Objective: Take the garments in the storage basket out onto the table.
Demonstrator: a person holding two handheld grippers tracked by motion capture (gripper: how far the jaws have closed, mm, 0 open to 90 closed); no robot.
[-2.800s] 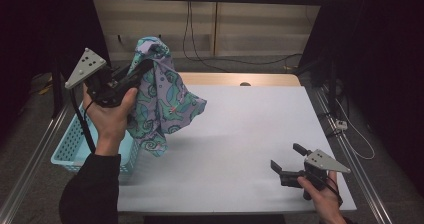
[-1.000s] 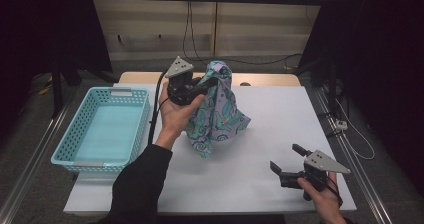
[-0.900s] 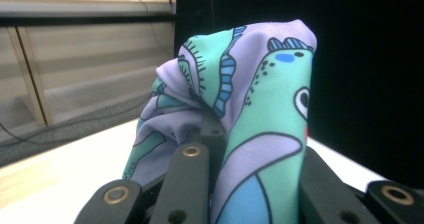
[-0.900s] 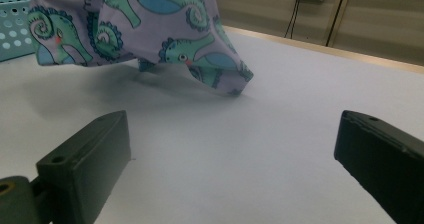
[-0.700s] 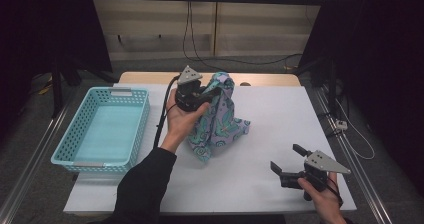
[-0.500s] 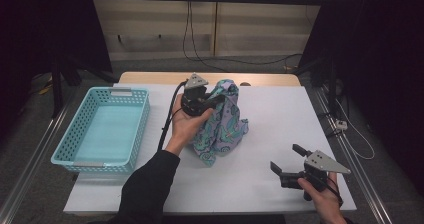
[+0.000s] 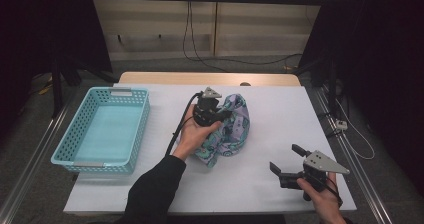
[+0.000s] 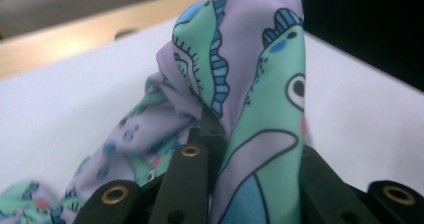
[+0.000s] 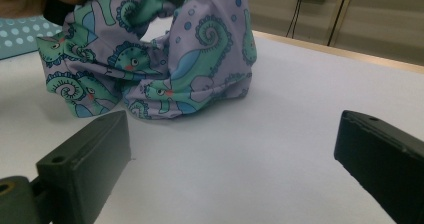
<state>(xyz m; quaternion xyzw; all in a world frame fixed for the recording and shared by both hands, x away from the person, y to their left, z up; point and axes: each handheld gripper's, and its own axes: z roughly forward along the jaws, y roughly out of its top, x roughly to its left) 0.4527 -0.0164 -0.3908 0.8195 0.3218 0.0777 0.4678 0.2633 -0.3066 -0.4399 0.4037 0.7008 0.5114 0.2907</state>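
While the patterned cloth (image 7: 227, 131) slumps mid-table, its heap running from near the table's middle toward the person, the left gripper (image 7: 220, 115) pinches its upper fold beside a turquoise basket (image 7: 102, 131). Along the left gripper's own jaws, fabric (image 8: 260, 99) rises clamped between them. From the right gripper (image 9: 230, 169), jaws spread wide on bare white tabletop (image 9: 280, 149), the cloth (image 9: 165, 69) lies ahead.

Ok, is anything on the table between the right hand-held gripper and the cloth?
Nothing visible. Bare white table lies between the open right hand-held gripper and the cloth, which the left hand-held gripper holds.
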